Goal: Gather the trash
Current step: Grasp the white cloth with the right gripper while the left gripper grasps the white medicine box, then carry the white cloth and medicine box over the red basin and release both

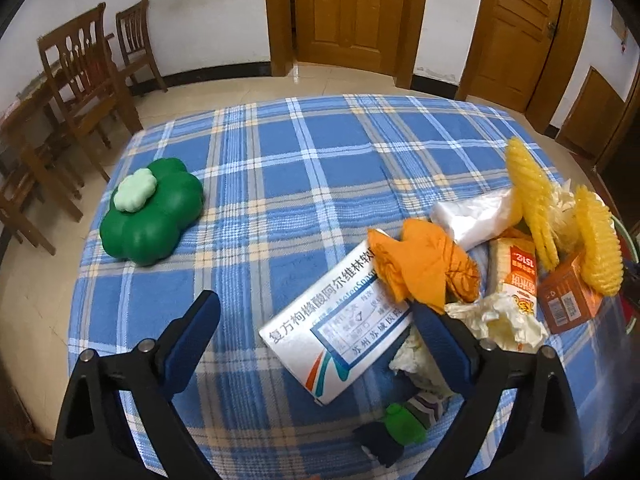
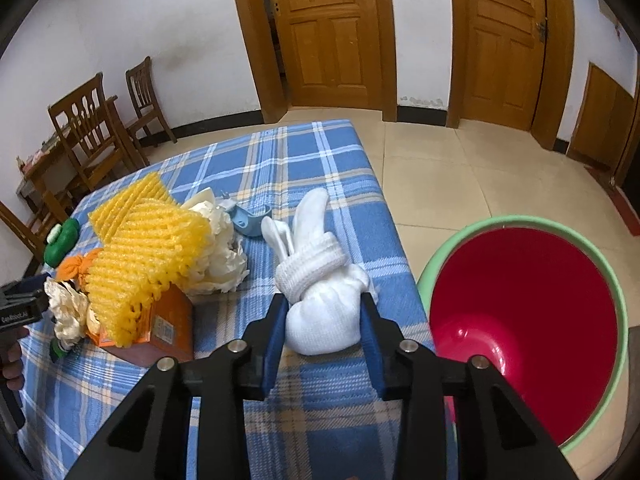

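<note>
Left wrist view: left gripper (image 1: 316,312) spread wide above the plaid cloth (image 1: 280,152), nothing pressed between the pads. White medicine box (image 1: 336,328) lying flat in the gap, nearer the right-hand finger (image 1: 440,344), apart from the other. Orange rag (image 1: 420,268) just past that fingertip, crumpled paper (image 1: 496,320) beside it. Green clover-shaped object (image 1: 152,216) well ahead, off to the left.

Right wrist view: right gripper (image 2: 324,312) clamped on the white sock bundle (image 2: 320,312), both blue pads pressing its rounded end, knotted part and loose ends stretching ahead of the tips. Yellow foam netting (image 2: 140,248) and orange carton (image 2: 168,328) off to the left. Red bin (image 2: 520,320) with green rim close on the right, beside the cloth's edge.
</note>
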Motion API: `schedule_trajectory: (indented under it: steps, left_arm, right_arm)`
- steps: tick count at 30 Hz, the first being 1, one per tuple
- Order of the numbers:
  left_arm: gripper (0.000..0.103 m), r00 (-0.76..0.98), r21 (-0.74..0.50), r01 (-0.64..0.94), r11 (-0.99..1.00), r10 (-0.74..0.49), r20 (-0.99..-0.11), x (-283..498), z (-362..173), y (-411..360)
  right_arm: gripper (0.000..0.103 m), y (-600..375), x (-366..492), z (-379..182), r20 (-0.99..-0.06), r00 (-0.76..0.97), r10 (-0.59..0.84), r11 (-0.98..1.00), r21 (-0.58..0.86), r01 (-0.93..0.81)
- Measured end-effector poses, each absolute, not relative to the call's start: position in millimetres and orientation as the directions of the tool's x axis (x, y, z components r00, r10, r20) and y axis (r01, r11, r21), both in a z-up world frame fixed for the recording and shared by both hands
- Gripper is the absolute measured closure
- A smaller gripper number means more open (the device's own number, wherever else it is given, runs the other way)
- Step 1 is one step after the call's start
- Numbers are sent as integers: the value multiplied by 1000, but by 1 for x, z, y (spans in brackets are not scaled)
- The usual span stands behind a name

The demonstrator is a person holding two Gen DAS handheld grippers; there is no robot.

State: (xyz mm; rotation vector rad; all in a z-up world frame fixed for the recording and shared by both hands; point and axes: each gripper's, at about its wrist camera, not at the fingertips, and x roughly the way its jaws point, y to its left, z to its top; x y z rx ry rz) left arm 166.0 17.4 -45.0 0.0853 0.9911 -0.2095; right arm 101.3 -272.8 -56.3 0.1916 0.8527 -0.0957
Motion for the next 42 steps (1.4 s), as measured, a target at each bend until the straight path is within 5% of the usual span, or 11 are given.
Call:
schedule_trajectory:
  steps: [17,23,28,35,42]
  left_arm:
    - [16,514,57,334,941,-131,-848,175,-59,4]
    - [17,492,-18,286,958,-163,-855,182,-61,13]
    - [29,509,-26,248,968,-153,-847,169,-59,22]
    - [30,552,-87,128,988,-144,-821,144,-51,46]
    - [30,609,-172,88,981,-190,-770,112,-22,49]
  right_arm:
    - [62,-271,101,-58,-754,657,21,975,159,152]
    - [61,-273,106,-60,-755,656,16,974,159,159]
    - [61,-276,108,-61,-754,656,22,971,172,165]
    - [78,-279,99,-58,-747,664,34,962,204,181]
    - [80,-276,72,-40,-697,716,30,958,224,178]
